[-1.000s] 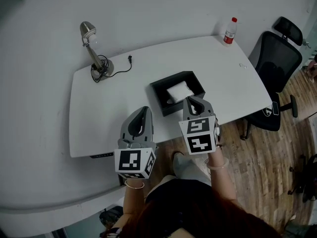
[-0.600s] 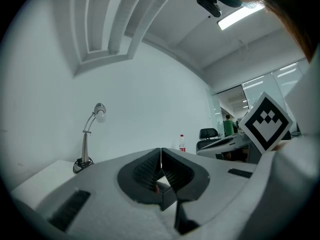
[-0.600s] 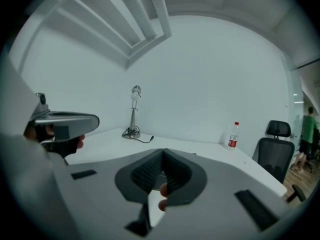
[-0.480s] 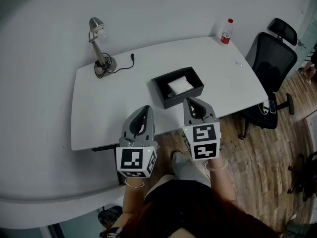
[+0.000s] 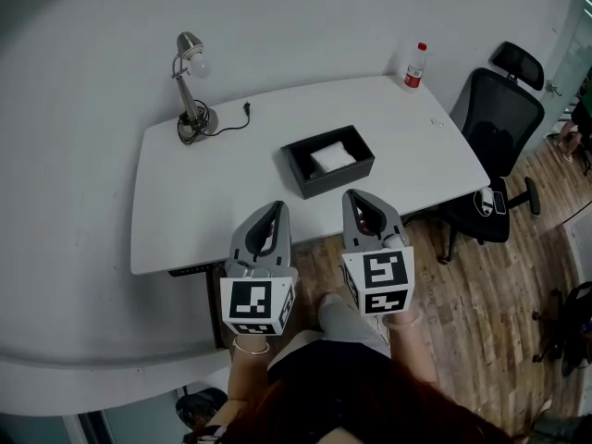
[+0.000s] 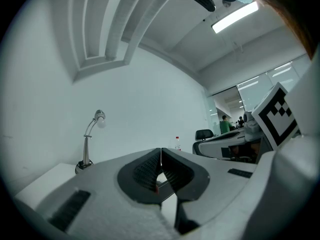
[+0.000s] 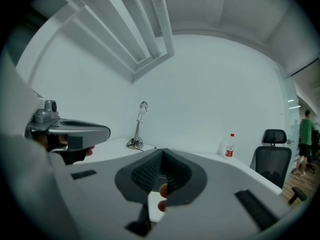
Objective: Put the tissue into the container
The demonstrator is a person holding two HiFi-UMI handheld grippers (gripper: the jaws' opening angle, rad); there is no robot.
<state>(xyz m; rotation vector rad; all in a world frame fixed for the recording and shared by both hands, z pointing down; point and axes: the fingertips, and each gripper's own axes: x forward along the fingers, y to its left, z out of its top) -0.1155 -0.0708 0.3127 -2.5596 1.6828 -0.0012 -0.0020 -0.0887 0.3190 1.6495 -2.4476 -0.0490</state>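
A white tissue (image 5: 331,158) lies inside the black rectangular container (image 5: 303,181) on the white table (image 5: 185,211). Both grippers hang off the table's near edge, over the floor, well short of the container. My left gripper (image 5: 273,208) is shut with nothing between its jaws; in the left gripper view its tips (image 6: 160,150) meet. My right gripper (image 5: 355,195) is shut and empty too, its tips (image 7: 162,152) touching in the right gripper view.
A desk lamp (image 5: 191,88) with a loose cord stands at the table's far left. A bottle with a red cap (image 5: 415,66) is at the far right corner. A black office chair (image 5: 495,146) stands to the right on the wooden floor.
Both grippers have drawn back from the table toward the person. The right gripper, which was near the container's front wall, is now off the table edge. The tissue stays in the container.
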